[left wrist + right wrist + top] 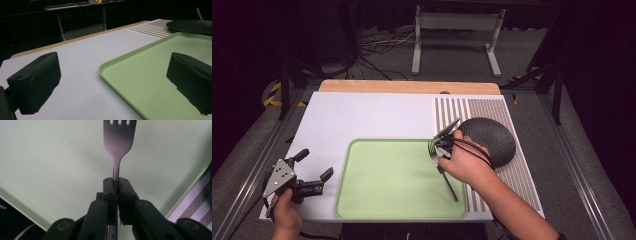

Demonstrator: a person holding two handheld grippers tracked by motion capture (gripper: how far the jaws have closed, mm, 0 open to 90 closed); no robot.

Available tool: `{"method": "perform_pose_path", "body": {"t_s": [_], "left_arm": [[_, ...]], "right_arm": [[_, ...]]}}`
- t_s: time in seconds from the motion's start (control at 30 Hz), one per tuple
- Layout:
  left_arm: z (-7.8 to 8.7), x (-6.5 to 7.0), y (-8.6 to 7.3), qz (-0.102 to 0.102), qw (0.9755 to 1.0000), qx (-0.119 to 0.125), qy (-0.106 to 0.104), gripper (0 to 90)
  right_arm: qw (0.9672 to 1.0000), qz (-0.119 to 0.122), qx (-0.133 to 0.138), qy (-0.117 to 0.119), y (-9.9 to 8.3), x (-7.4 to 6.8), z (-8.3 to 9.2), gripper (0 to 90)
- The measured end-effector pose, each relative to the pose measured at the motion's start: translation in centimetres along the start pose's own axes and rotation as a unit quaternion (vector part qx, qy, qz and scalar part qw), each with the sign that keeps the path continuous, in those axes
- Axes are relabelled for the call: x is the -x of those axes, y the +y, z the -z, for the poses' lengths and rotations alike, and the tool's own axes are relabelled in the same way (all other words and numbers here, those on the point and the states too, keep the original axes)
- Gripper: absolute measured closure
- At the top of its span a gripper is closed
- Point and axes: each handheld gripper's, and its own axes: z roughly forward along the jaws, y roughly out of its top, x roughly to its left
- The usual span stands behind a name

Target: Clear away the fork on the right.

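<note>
A metal fork [448, 184] hangs over the right part of the light green tray [377, 200]. Its tines point to the far side and its handle runs toward the tray's near right corner. My right gripper [439, 161] is shut on the fork's neck, with the hand above it. In the right gripper view the jaws of that gripper [117, 182] pinch the fork [119, 140] just below its head, over the tray [50, 157]. My left gripper [315, 163] stands open at the table's near left, beside the tray's left edge. Between its jaws [115, 77] there is nothing.
A dark round mat [489, 140] lies on a striped placemat [472, 107] at the right, close behind my right hand. The white board [362, 115] stretches behind and left of the tray. A wooden edge [407, 86] runs along the far side.
</note>
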Motion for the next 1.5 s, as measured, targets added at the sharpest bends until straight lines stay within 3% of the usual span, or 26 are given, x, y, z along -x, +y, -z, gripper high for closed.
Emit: {"method": "perform_pose_path", "body": {"t_s": [0.2, 0.83, 1.5], "left_arm": [[0.0, 0.0, 0.0, -0.001, 1.0000, -0.001, 0.000, 0.1], [0.0, 0.0, 0.0, 0.000, 1.0000, -0.004, -0.002, 0.0], [0.0, 0.0, 0.0, 0.001, 1.0000, -0.004, -0.002, 0.0]], "right_arm": [[1.0000, 0.004, -0.003, -0.006, 0.1, 0.2, -0.8, 85.0], [0.9996, -0.028, -0.006, -0.003, 0.1, 1.7, -3.0, 84.2], [0.9987, -0.048, -0.019, -0.004, 0.0, 1.9, -3.4, 84.9]]}}
